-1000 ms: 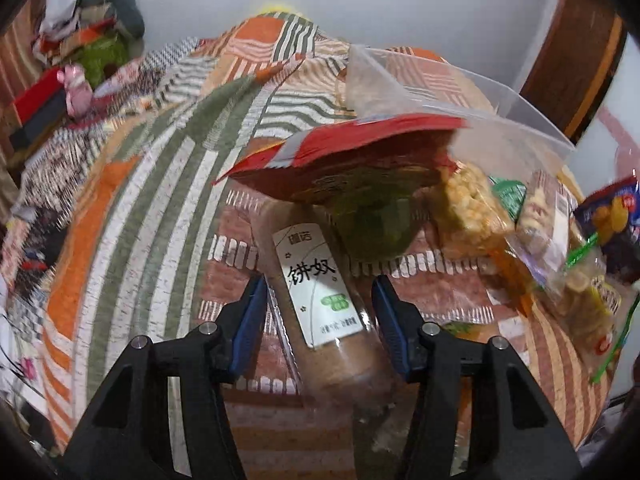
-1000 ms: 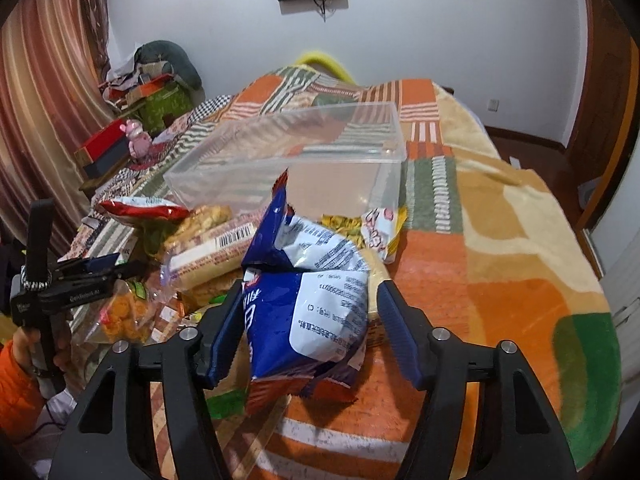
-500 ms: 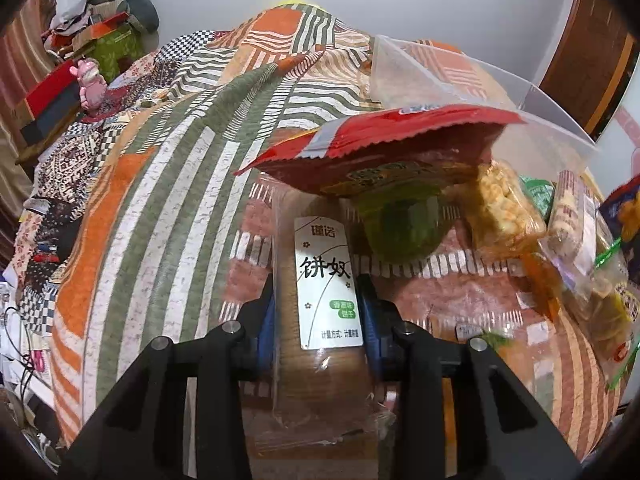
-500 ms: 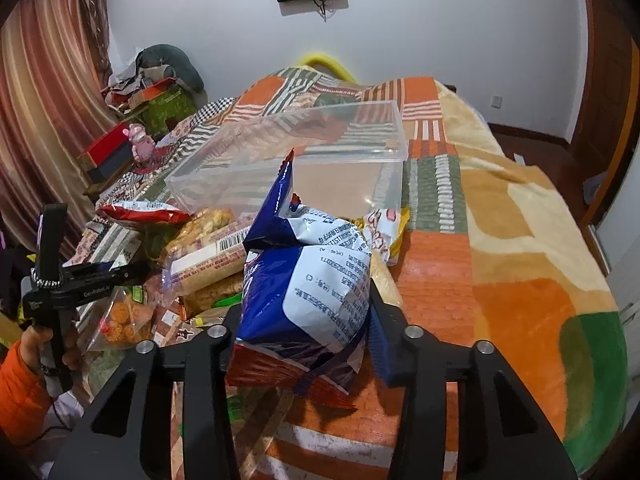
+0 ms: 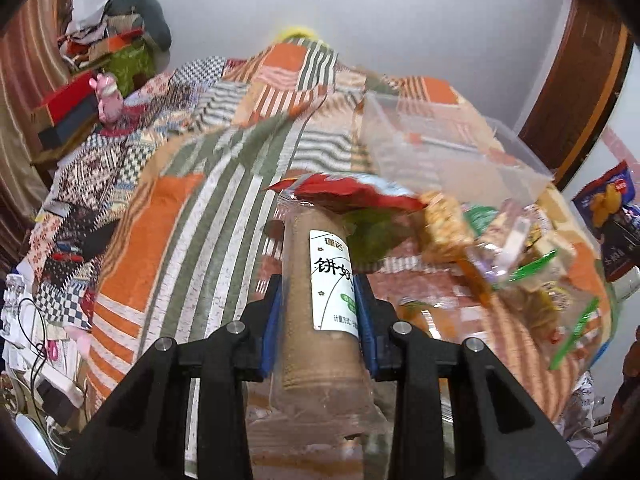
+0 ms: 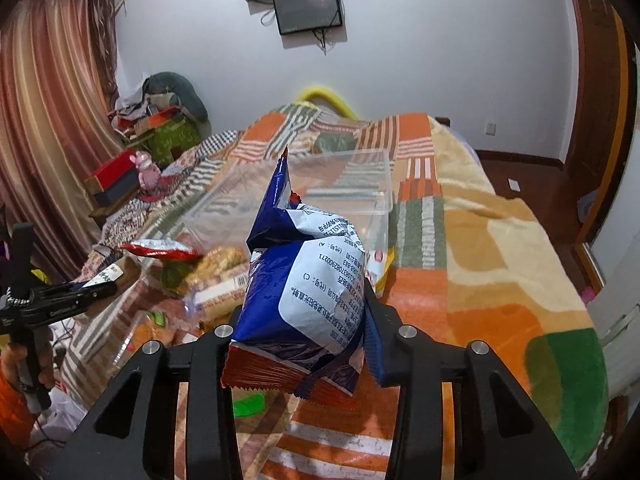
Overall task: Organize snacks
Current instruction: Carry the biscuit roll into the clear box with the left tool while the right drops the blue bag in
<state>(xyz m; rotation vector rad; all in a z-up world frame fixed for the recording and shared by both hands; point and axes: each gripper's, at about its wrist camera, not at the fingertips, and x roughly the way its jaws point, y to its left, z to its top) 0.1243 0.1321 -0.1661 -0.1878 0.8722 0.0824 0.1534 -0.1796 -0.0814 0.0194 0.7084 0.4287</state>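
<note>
A: Left side, entry?

B: My left gripper [image 5: 318, 312] is clamped on the biscuit roll [image 5: 320, 300], a brown cylinder in clear wrap with a white label. Blue pads press both its flanks. The roll runs forward between my fingers, its far end just under the red snack bag [image 5: 348, 192]. Beyond and to the right of my fingertips lies the loose snack pile [image 5: 500, 248], blurred. The clear plastic bin [image 5: 448, 148] sits further ahead, right of centre, on the patchwork quilt [image 5: 168, 208].

A: Right side?

B: My right gripper [image 6: 304, 320] is closed on the blue chip bag [image 6: 308, 280]. The bag stands up between my fingers, crumpled top pointing forward, its printed back facing the camera, red bottom seam hanging toward my palm. It is clear of the quilt [image 6: 500, 264].

A: Bin, relative to right fingers?

B: Straight ahead, past the bag's tip: clear plastic bin [image 6: 360, 184]. The pile sits left of my fingertips, with the left gripper [image 6: 72, 296] further left, gripping the roll.
</note>
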